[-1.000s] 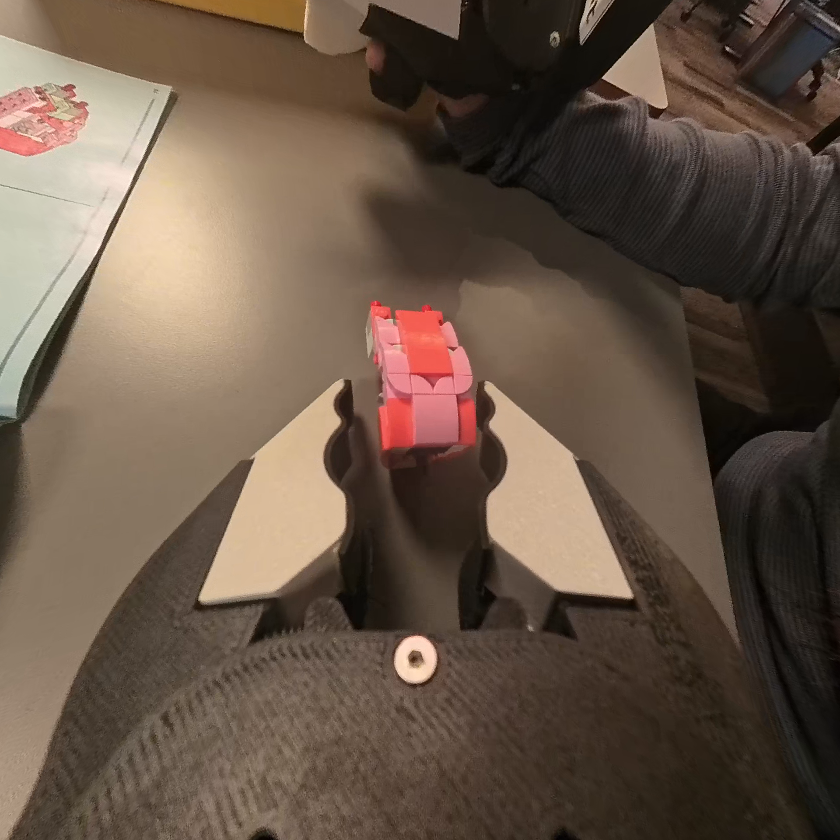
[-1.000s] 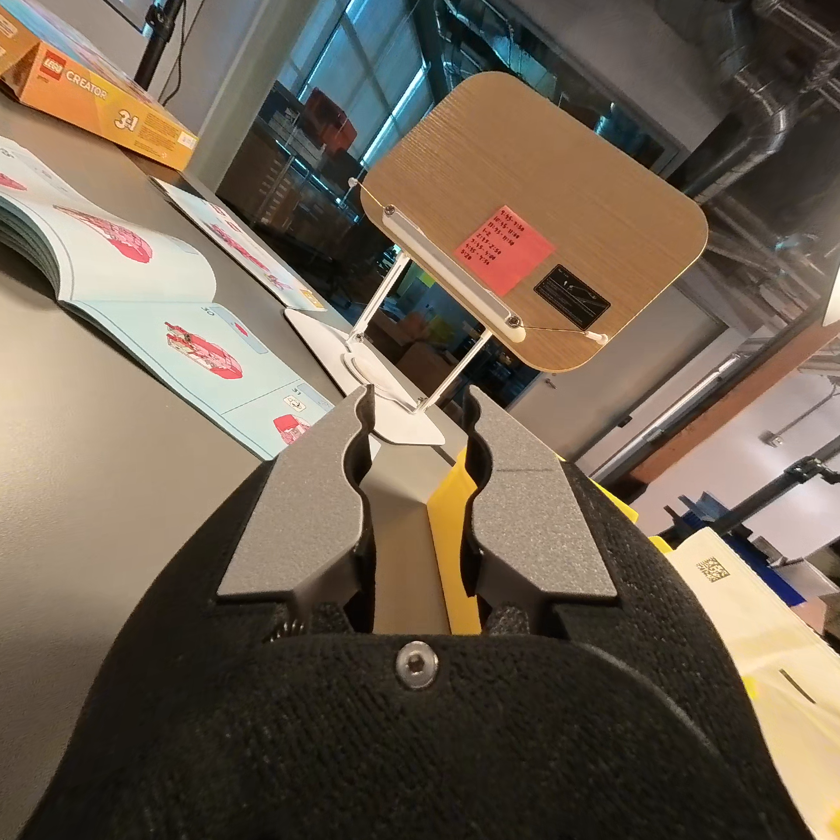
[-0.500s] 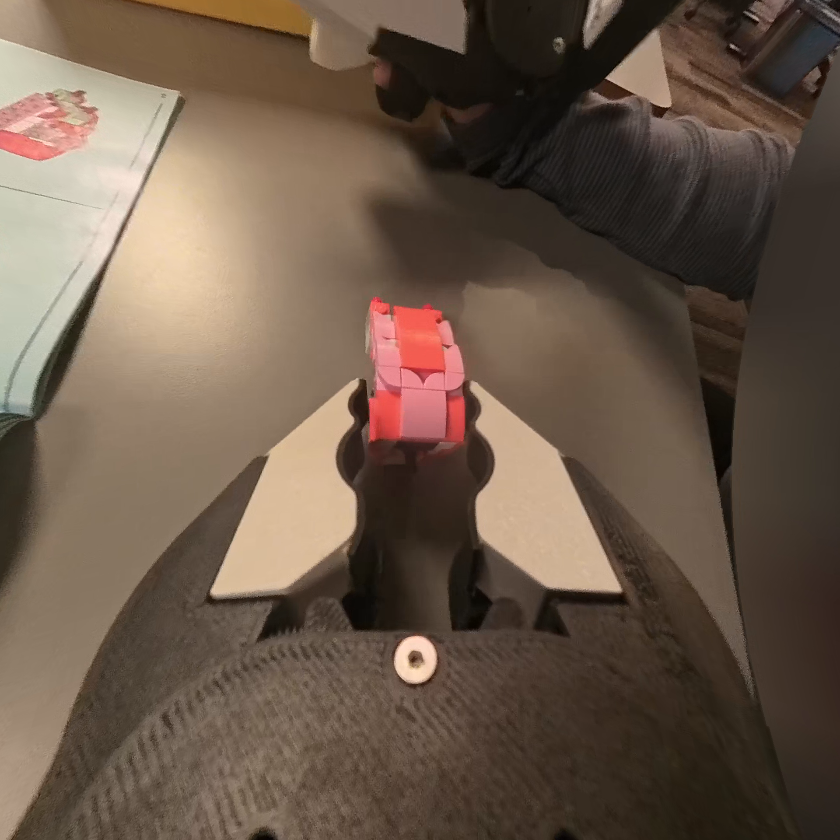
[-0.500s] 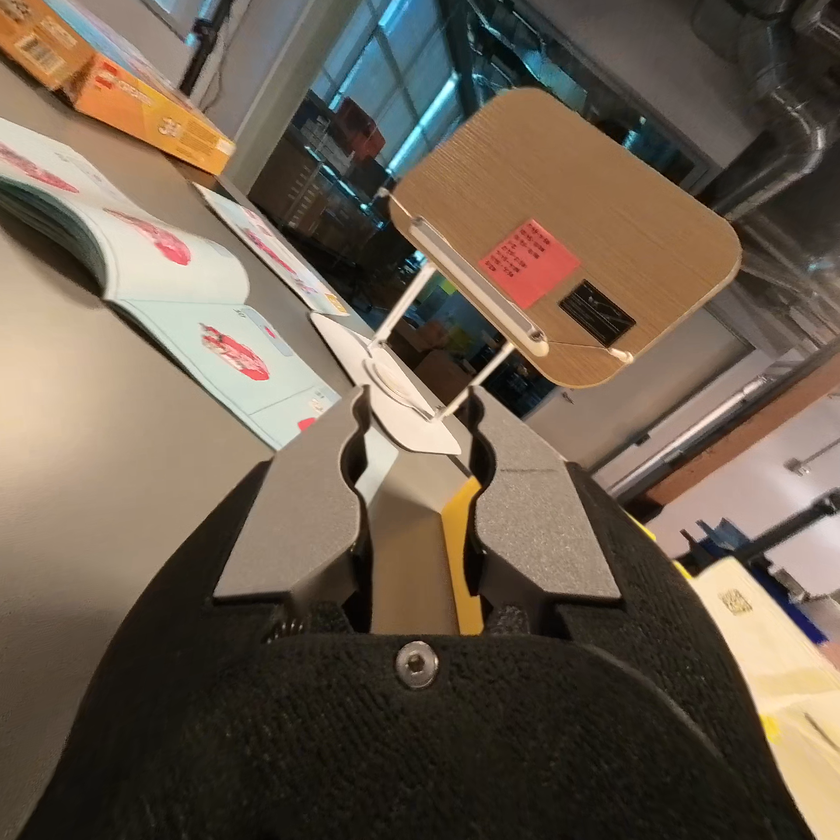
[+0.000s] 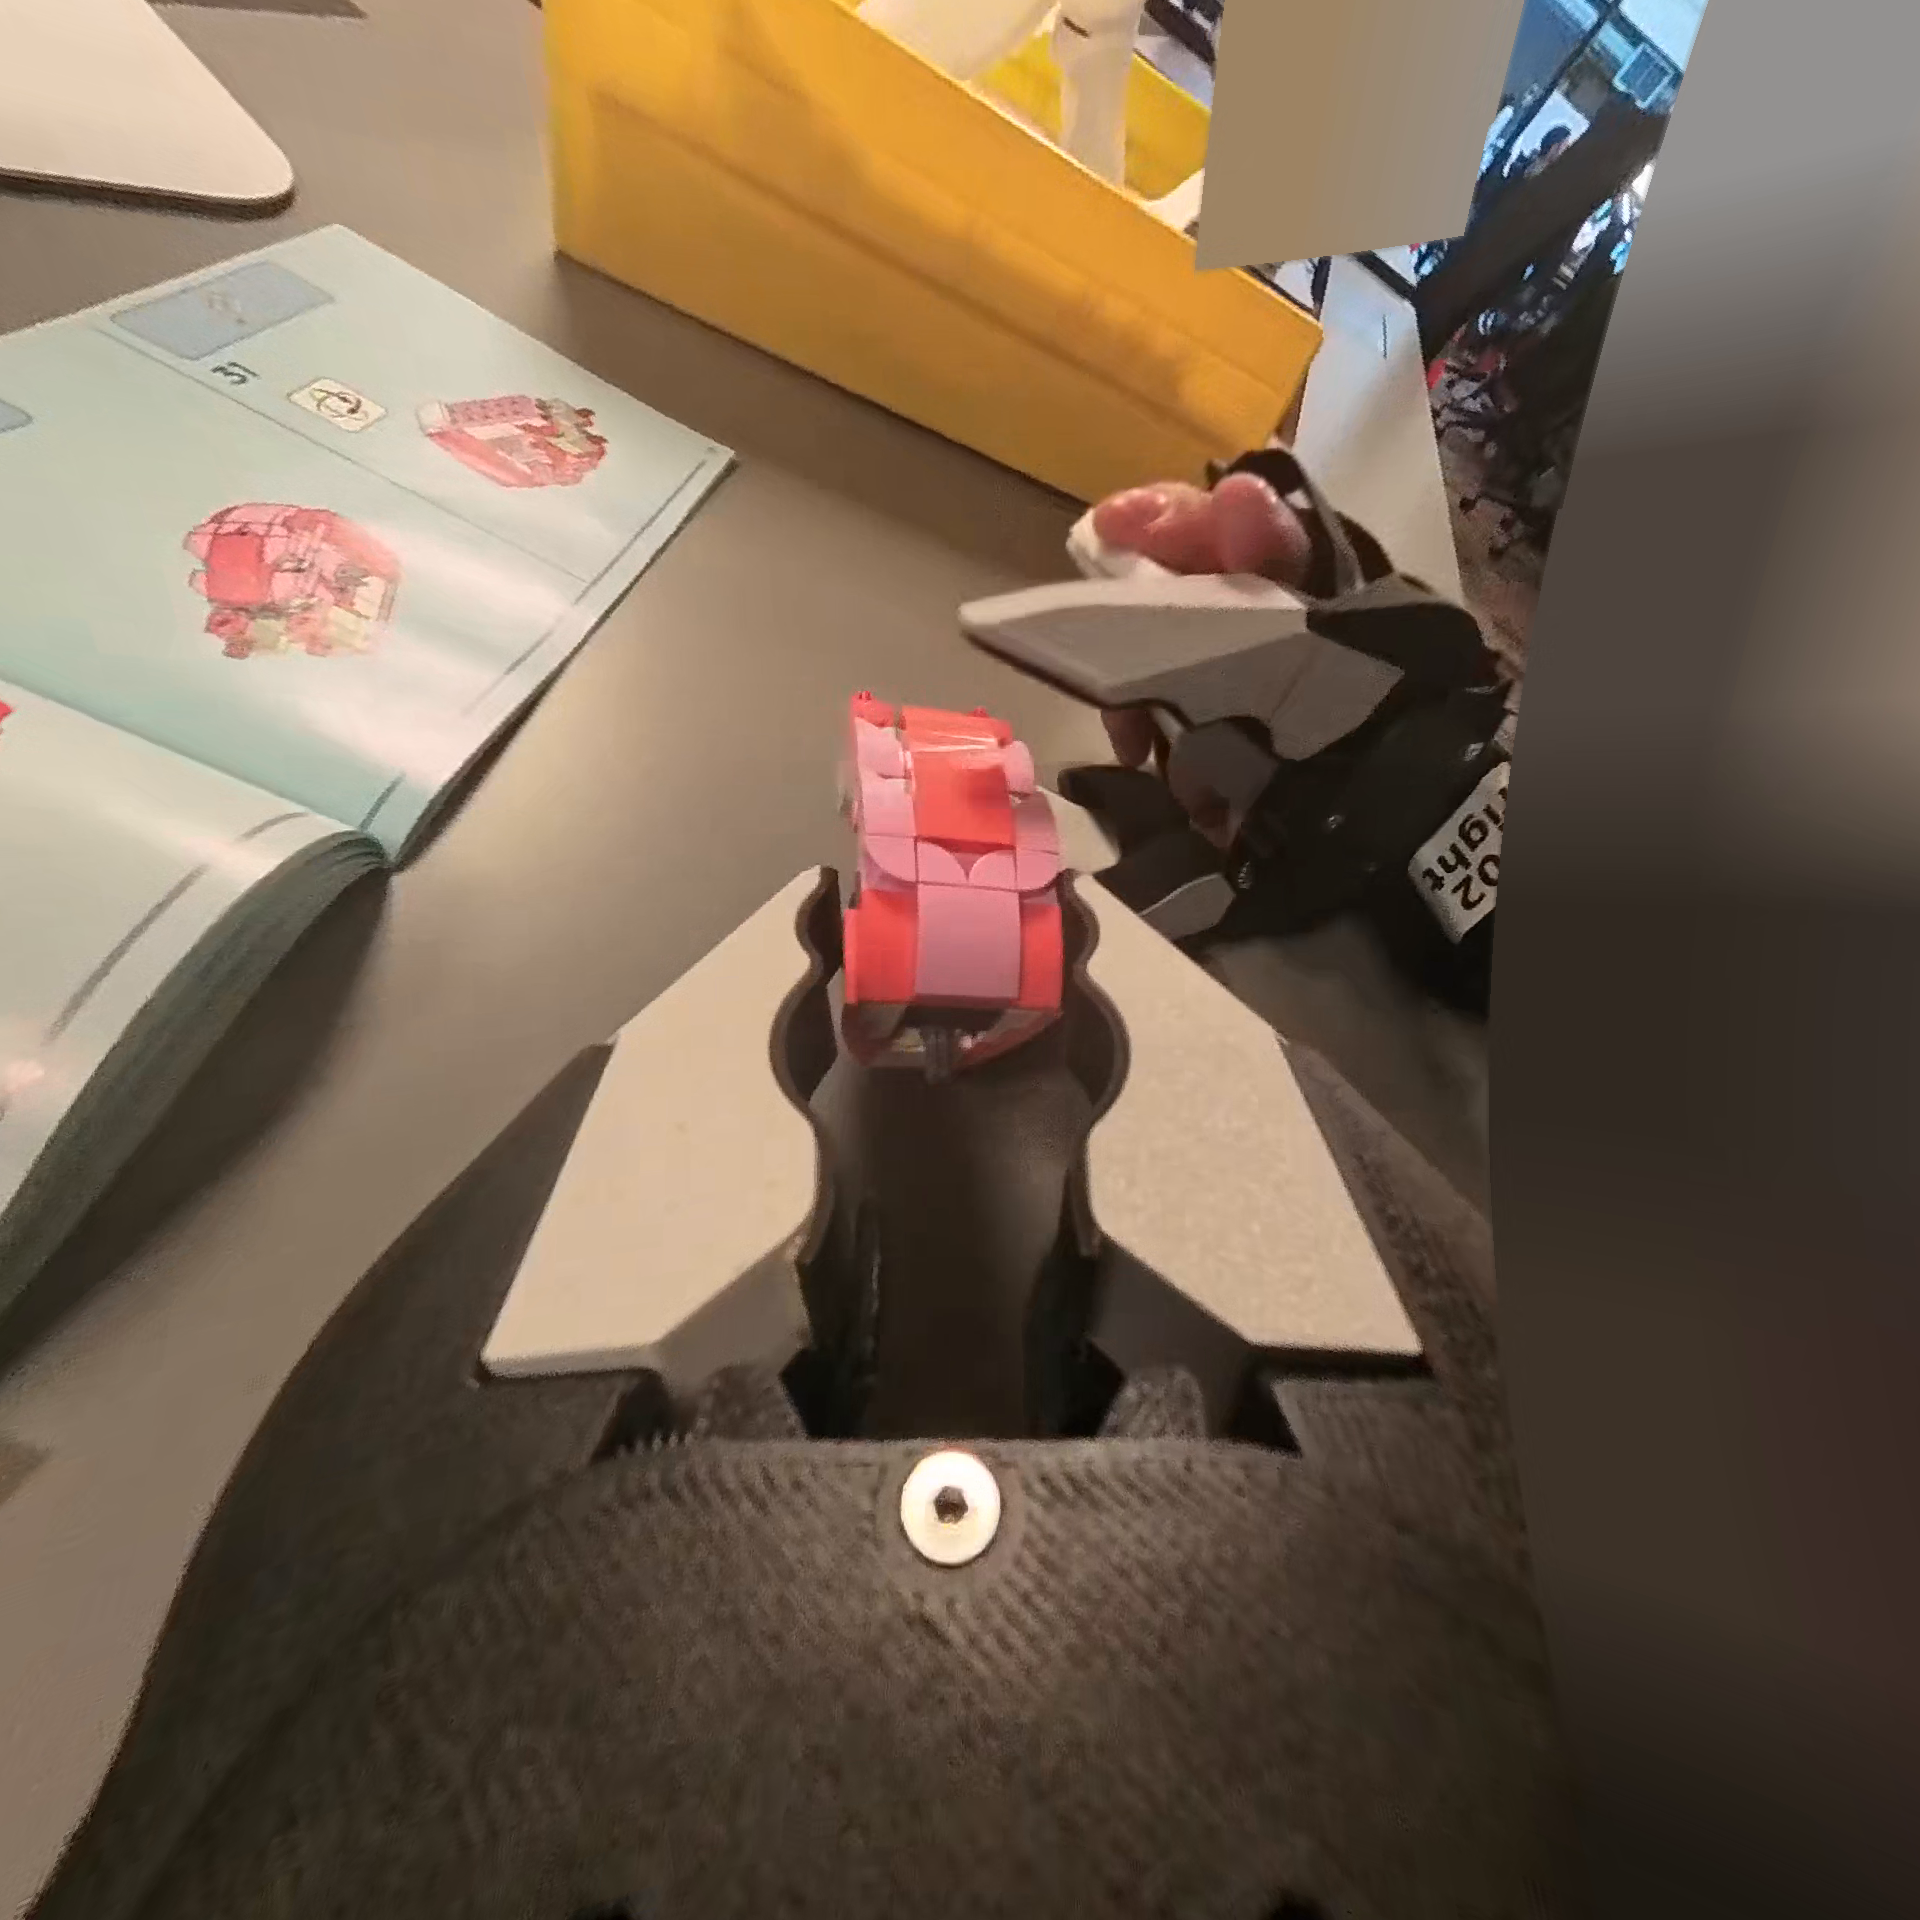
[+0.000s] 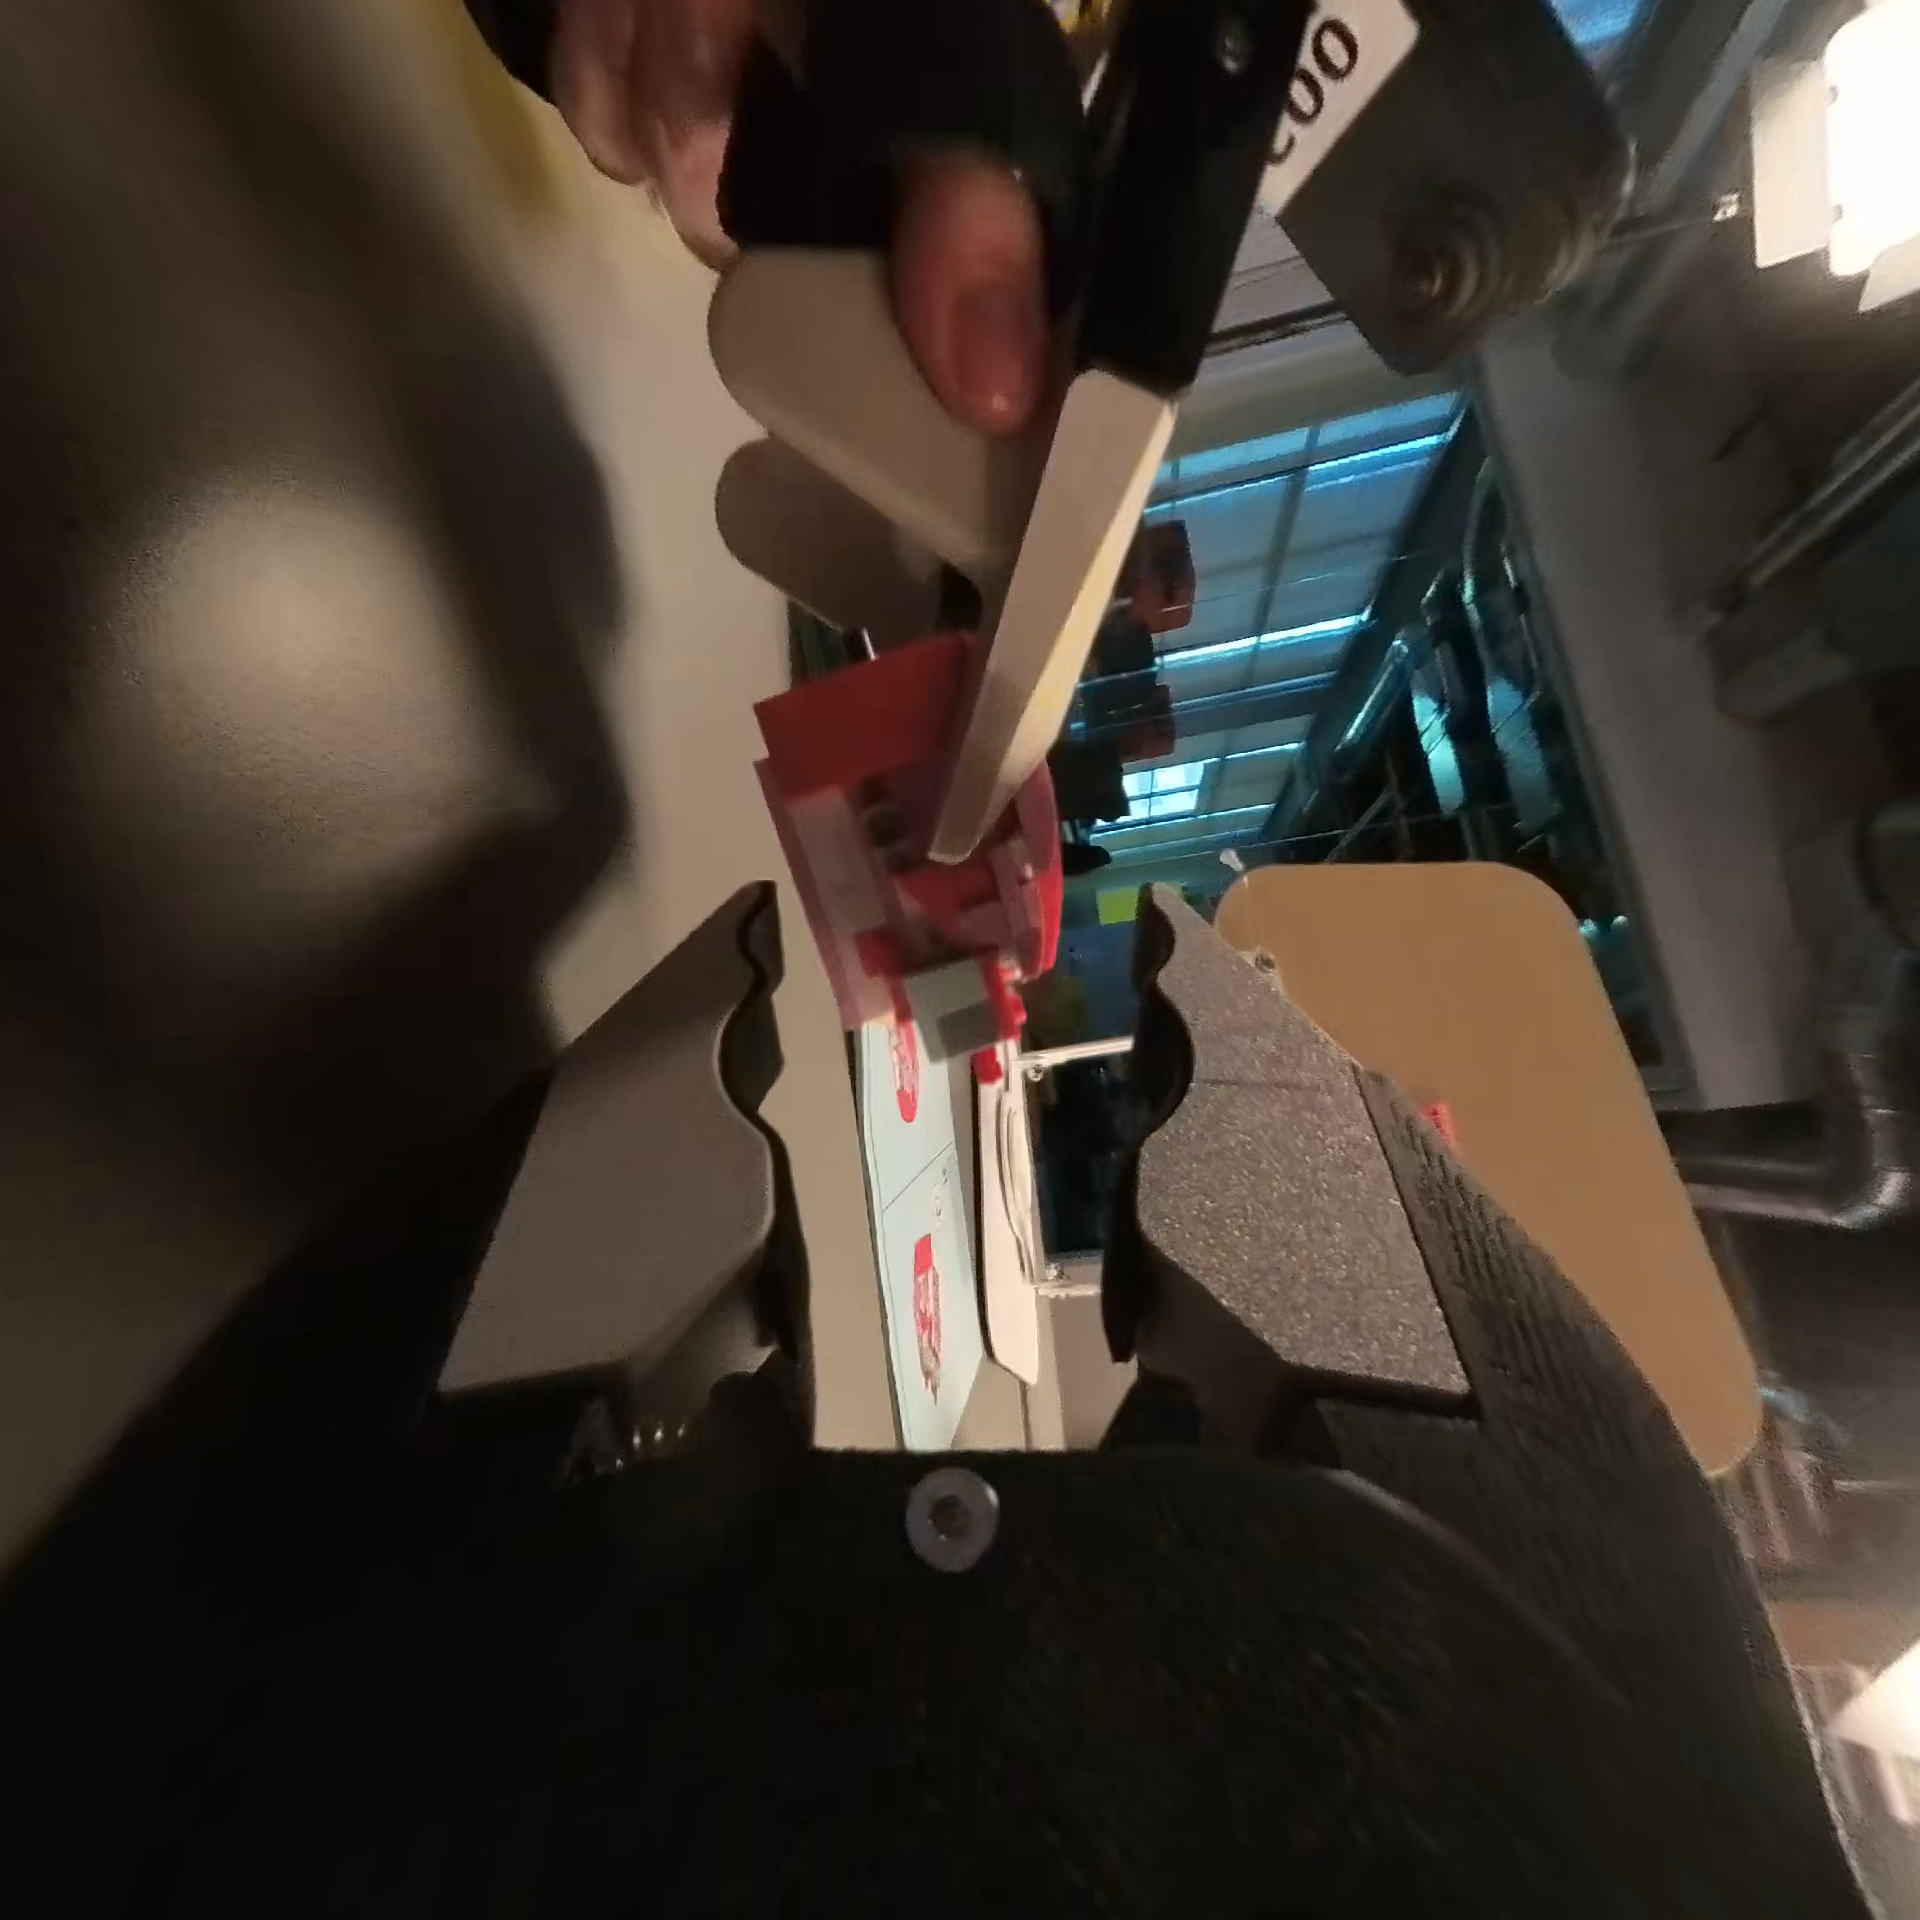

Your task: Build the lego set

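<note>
My left gripper is shut on a red and pink brick model, both pads pressed on its sides, and holds it above the dark grey table. My right gripper is open wide. In the right wrist view the model hangs just ahead of and between its fingertips, gripped by the left gripper's pale fingers; I see a gap on both sides between my right pads and the model. In the left wrist view the right gripper's fingers stand close to the model's right side.
An open pale blue instruction booklet lies on the table at the left. A yellow bin stands behind. A white stand base is at the far left, and its wooden board shows in the right wrist view. Left and right tips are no more than a few centimetres apart.
My left gripper closed on the model and lifted it off the table. My right gripper opened wider and swung round from facing the stand to face the model.
</note>
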The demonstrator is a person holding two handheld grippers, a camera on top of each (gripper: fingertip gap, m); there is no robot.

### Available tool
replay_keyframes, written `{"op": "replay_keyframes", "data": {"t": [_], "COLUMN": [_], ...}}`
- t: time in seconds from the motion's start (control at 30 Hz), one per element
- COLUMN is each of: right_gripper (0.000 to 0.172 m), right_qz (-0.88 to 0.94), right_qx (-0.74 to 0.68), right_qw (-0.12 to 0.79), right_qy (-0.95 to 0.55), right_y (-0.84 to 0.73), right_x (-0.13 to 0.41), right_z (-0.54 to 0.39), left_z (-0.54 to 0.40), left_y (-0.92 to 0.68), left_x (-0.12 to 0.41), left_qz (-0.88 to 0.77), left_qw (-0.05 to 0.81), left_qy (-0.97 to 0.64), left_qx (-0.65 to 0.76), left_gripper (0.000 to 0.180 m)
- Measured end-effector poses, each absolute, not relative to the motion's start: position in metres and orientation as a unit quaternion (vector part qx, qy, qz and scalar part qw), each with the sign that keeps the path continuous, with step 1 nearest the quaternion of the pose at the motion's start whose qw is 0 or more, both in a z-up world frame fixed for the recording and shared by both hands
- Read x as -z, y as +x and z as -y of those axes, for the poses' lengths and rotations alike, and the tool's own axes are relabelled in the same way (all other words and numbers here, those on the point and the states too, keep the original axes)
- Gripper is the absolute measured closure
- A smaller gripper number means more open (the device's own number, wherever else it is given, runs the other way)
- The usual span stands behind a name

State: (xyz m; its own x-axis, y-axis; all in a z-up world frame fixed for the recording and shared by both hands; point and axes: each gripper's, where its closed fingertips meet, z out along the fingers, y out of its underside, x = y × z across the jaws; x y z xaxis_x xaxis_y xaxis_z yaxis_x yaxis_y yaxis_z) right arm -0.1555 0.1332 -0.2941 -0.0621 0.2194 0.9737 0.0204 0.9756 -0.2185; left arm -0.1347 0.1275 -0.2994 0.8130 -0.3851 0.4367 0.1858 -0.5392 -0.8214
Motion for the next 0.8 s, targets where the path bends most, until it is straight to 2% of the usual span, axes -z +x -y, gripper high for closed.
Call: {"op": "replay_keyframes", "data": {"t": [0.17, 0.37, 0.57, 0.8], "right_gripper": [0.122, 0.123, 0.122, 0.108], "right_qz": [0.731, 0.736, 0.738, 0.737], "right_qx": [-0.052, -0.042, -0.047, -0.056], "right_qw": [0.675, 0.668, 0.664, 0.666], "right_qy": [-0.086, -0.102, -0.108, -0.098], "right_y": [-0.1573, -0.1605, -0.1631, -0.1643], "right_x": [0.2994, 0.3015, 0.3024, 0.3009], "right_z": [-0.1326, -0.1335, -0.1344, -0.1295], "left_z": [-0.1276, -0.1276, -0.1283, -0.1277], "left_y": [-0.1303, -0.1337, -0.1354, -0.1306], "left_x": [0.3008, 0.3014, 0.3027, 0.3034], "left_qz": [-0.076, -0.070, -0.063, -0.071], "left_qw": [0.475, 0.475, 0.474, 0.470], "left_qy": [-0.829, -0.831, -0.832, -0.832], "left_qx": [0.285, 0.281, 0.282, 0.287], "left_gripper": [0.140, 0.140, 0.140, 0.140]}}
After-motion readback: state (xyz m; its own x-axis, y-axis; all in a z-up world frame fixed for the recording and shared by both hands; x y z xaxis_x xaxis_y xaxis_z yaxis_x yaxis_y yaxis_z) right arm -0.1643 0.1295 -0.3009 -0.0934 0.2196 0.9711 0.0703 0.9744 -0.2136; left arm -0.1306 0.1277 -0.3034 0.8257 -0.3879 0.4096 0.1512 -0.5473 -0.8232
